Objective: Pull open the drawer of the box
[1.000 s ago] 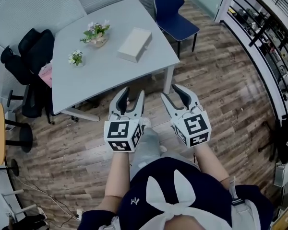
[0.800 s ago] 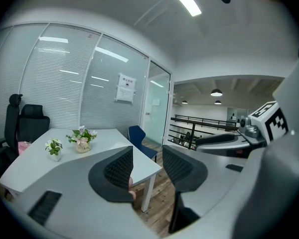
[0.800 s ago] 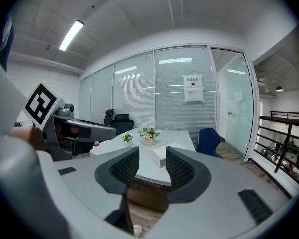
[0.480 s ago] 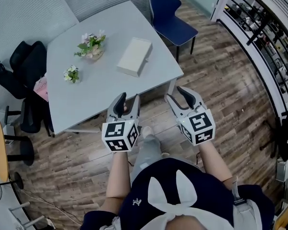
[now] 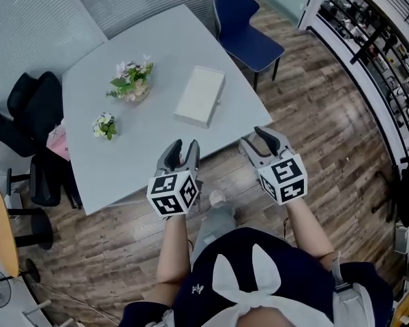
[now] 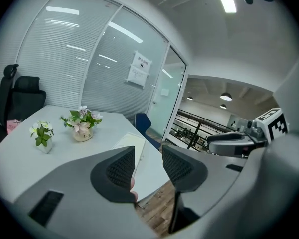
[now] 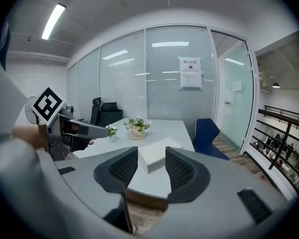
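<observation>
A white flat box (image 5: 200, 95) lies on the light grey table (image 5: 165, 43), near its right edge; no drawer gap shows on it. Both grippers hang in the air off the table's near edge, short of the box. My left gripper (image 5: 185, 146) is open with nothing between its fingers; in its own view the box (image 6: 125, 142) lies beyond the jaws. My right gripper (image 5: 255, 139) has its jaws opening, also empty. In the right gripper view the box (image 7: 158, 152) shows through the gap, well ahead, and the left gripper (image 7: 89, 129) is at the left.
Two small flower pots (image 5: 131, 82) (image 5: 106, 126) stand on the table left of the box. A blue chair (image 5: 245, 33) is at the table's far right corner, black office chairs (image 5: 27, 111) at its left. A railing (image 5: 368, 53) runs along the right.
Both grippers have come closer to the table's near edge and the box, and the table sits nearer in the head view. The right jaws have spread slightly.
</observation>
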### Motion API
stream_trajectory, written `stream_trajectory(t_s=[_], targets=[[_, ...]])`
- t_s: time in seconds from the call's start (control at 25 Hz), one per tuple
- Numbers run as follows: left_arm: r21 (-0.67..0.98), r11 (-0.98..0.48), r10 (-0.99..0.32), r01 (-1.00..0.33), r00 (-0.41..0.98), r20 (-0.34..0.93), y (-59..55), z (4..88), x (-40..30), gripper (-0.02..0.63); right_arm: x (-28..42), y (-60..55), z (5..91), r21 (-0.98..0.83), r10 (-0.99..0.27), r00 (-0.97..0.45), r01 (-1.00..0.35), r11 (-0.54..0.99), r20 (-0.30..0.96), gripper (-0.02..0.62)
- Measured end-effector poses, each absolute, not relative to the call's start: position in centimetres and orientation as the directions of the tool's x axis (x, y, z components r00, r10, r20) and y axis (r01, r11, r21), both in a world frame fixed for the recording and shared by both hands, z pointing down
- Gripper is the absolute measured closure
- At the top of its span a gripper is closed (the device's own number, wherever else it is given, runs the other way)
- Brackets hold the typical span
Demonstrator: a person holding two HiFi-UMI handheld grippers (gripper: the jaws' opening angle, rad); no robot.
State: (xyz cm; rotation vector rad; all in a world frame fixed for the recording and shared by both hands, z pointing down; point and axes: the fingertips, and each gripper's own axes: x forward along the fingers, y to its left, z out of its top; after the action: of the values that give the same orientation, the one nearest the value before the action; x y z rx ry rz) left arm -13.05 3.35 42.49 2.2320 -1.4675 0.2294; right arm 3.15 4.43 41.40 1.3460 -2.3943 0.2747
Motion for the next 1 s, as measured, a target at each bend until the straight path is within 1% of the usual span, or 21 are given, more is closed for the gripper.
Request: stream_trajectory(t_s=[0.12, 0.28, 0.48, 0.68, 0.8, 1.0], targets=[[0.325, -0.305, -0.813, -0.895, 0.423, 0.400, 1.2, 43.6, -14.3, 0.430, 1.6, 2.1, 41.9, 0.030, -0.770, -0.473, -0.844, 0.535, 0.428, 0.413], [0.451, -0.263, -0.765, -0.853, 0.469, 0.442, -1.1, 46.3, -14.8, 0.430, 0.7, -0.5, 43.2, 0.044, -0.762, -0.462, -0.842, 0.538, 0.454, 0.410], [0.470, -0.206, -0.737, -0.858, 0.452, 0.502, -4.3, 49.1, -15.4, 0.430, 0.5, -3.2, 44.7, 0.035, -0.749, -0.452, -0.846, 0.532, 0.484, 0.410], [0.519, -0.086, -0.701, -0.851, 0.421, 0.575, -6.5, 52.3, -15.4, 0.434, 1.0, -5.3, 46.4, 0.029, -0.717, -0.455, -0.834, 0.551, 0.529, 0.407], [0.566, -0.023, -0.684, -0.824, 0.426, 0.592, -7.7, 53.8, -15.1, 0.434, 1.8, -7.0, 47.3, 0.034, -0.694, -0.461, -0.820, 0.571, 0.554, 0.407], [0.591, 0.079, -0.650, -0.803, 0.408, 0.641, -9.8, 56.2, -14.9, 0.434, 2.2, -10.4, 49.4, 0.033, -0.642, -0.484, -0.783, 0.621, 0.594, 0.408]])
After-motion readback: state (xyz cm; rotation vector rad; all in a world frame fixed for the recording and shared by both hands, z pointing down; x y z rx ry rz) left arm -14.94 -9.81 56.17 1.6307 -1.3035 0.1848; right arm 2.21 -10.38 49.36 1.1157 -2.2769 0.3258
